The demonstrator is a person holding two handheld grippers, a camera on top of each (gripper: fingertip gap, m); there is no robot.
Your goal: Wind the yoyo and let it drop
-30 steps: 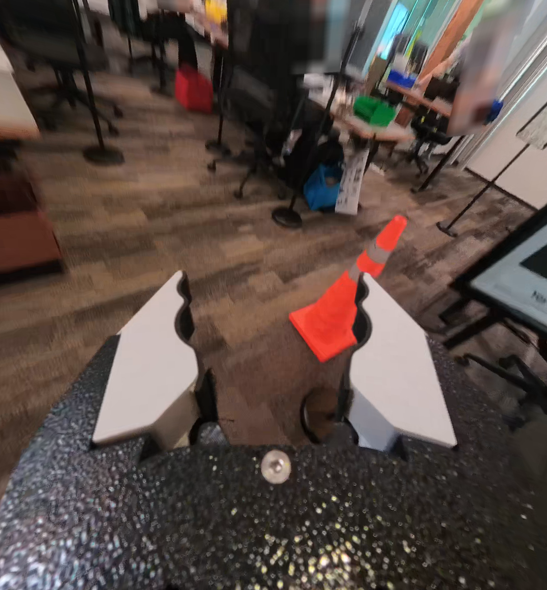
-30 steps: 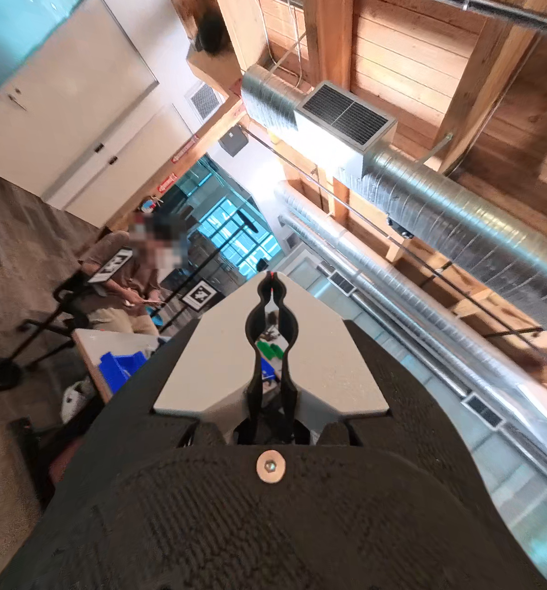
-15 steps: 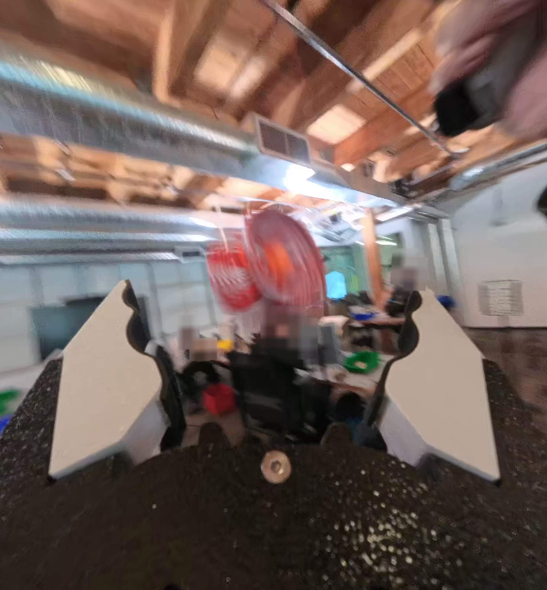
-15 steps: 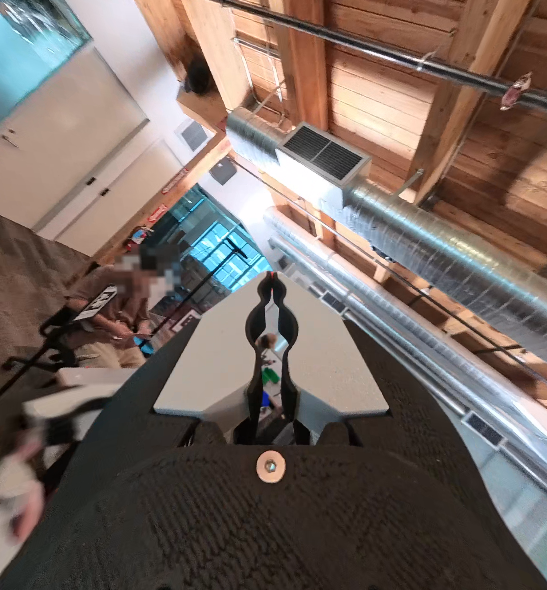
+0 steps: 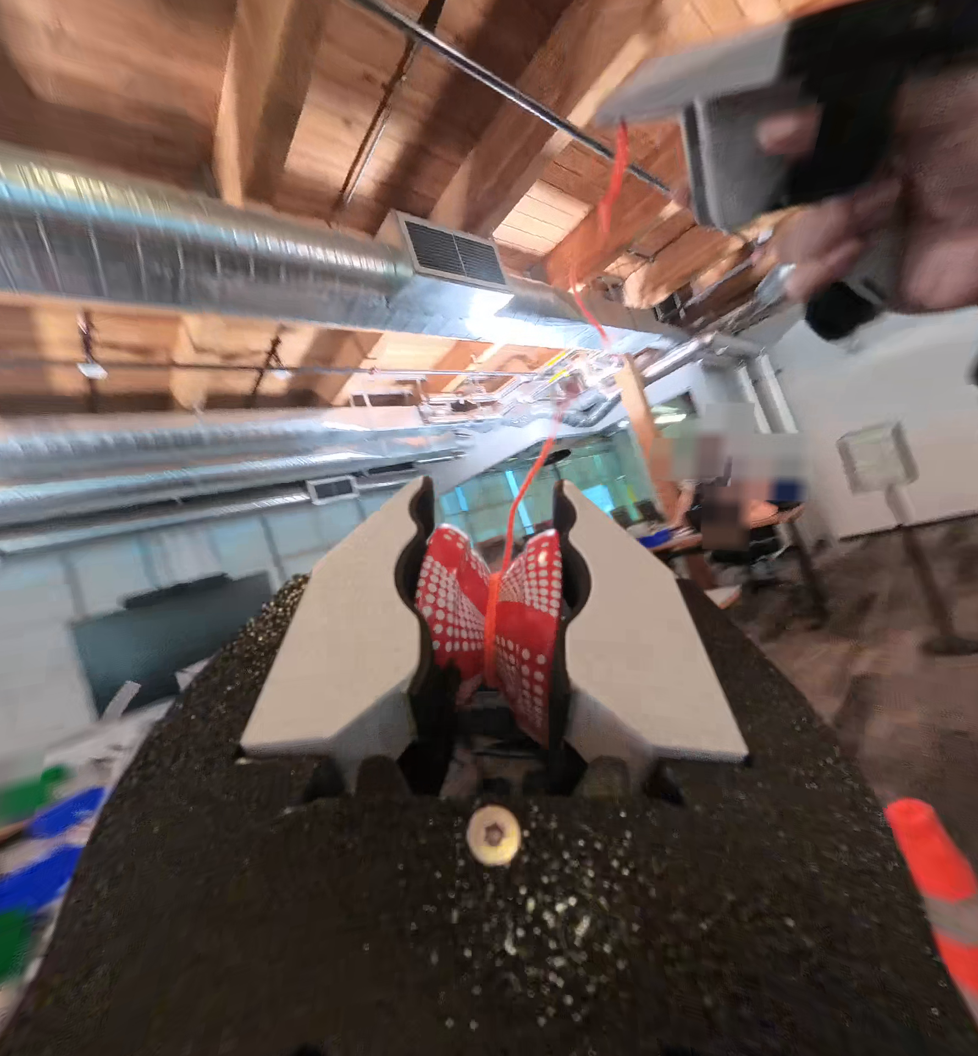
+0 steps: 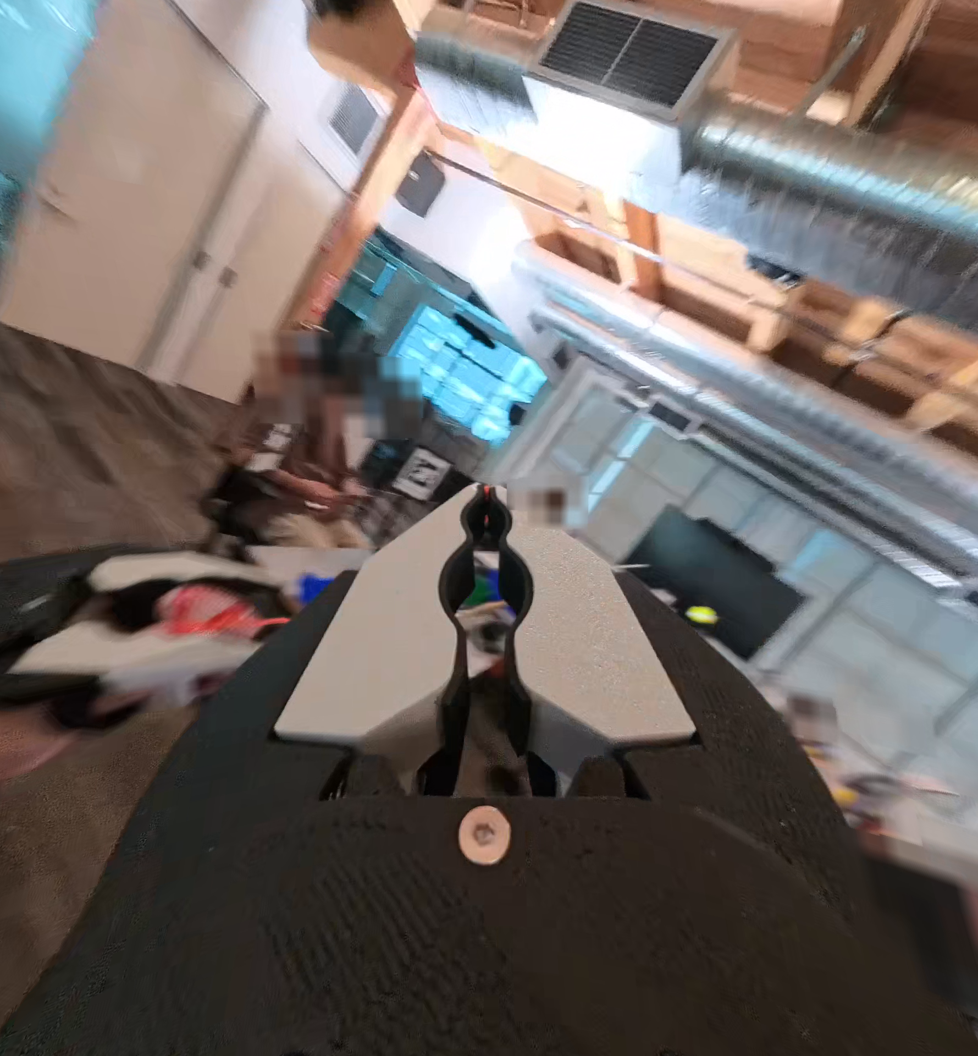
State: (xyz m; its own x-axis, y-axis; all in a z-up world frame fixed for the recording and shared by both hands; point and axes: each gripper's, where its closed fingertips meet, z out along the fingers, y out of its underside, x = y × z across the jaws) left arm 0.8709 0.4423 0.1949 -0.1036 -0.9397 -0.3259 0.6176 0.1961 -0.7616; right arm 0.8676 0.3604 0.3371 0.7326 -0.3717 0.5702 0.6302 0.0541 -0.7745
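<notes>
Left wrist view shows one yoyo (image 5: 489, 623), red with white dots, clamped between the left gripper (image 5: 489, 497) jaws at frame centre; no writing on it is legible. One orange string (image 5: 532, 474) rises to the right gripper (image 5: 623, 117), upper right, its jaws pinched on the string end

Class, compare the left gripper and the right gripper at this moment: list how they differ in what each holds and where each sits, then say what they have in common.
The left gripper has its fingers closed on the red white-dotted yoyo, which sits wide between them; the right gripper pinches only the thin red string at its fingertips.

In the left wrist view the right gripper is above the left gripper, with the string running up to it from the yoyo.

Both have grey fingers on black bodies, and both are closed.
</notes>
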